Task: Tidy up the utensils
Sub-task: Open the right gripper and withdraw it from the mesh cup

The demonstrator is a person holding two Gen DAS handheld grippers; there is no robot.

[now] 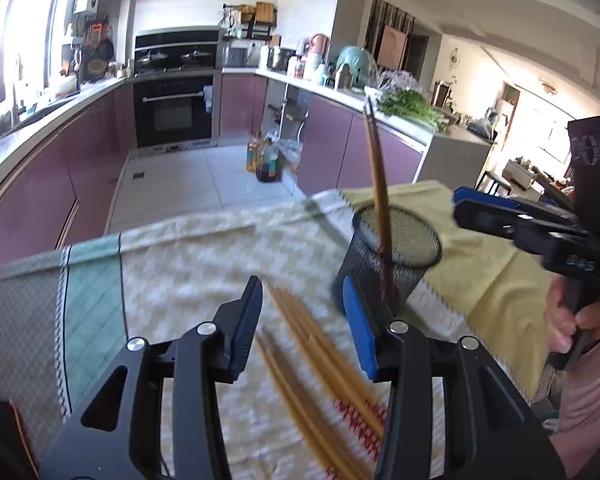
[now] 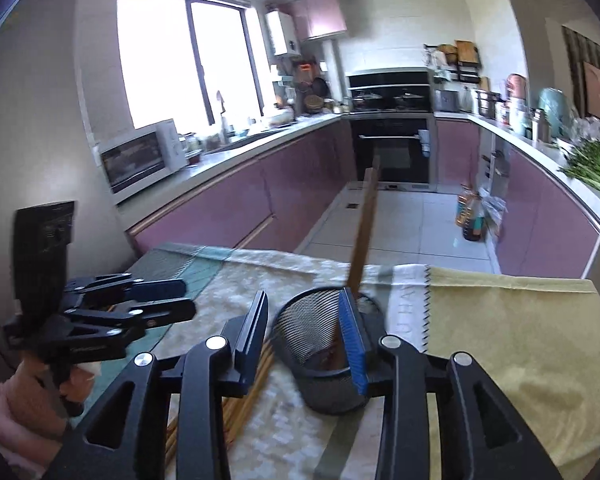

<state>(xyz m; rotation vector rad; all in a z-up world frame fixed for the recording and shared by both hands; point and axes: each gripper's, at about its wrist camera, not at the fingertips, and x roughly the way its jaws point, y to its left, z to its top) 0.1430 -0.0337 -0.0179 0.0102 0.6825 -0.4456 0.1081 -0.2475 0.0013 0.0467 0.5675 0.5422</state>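
A black mesh holder point(image 1: 392, 256) stands on the cloth-covered table with dark brown chopsticks point(image 1: 378, 184) upright in it. Several light wooden chopsticks point(image 1: 320, 364) lie on the cloth below my left gripper point(image 1: 304, 320), which is open and empty above them. In the right wrist view the holder point(image 2: 324, 352) sits just under my right gripper point(image 2: 306, 332), which is open and empty, with the brown chopsticks point(image 2: 366, 228) rising past its right finger. The loose chopsticks point(image 2: 244, 404) lie to the holder's left. The left gripper point(image 2: 140, 308) shows at left, the right gripper point(image 1: 496, 208) at right.
The table carries a patterned cloth point(image 1: 204, 264) and a yellow towel point(image 2: 508, 344). Beyond its far edge are a tiled floor, purple cabinets point(image 2: 228, 208), an oven point(image 1: 174, 108), bottles on the floor point(image 1: 266, 160) and greens point(image 1: 412, 106) on the counter.
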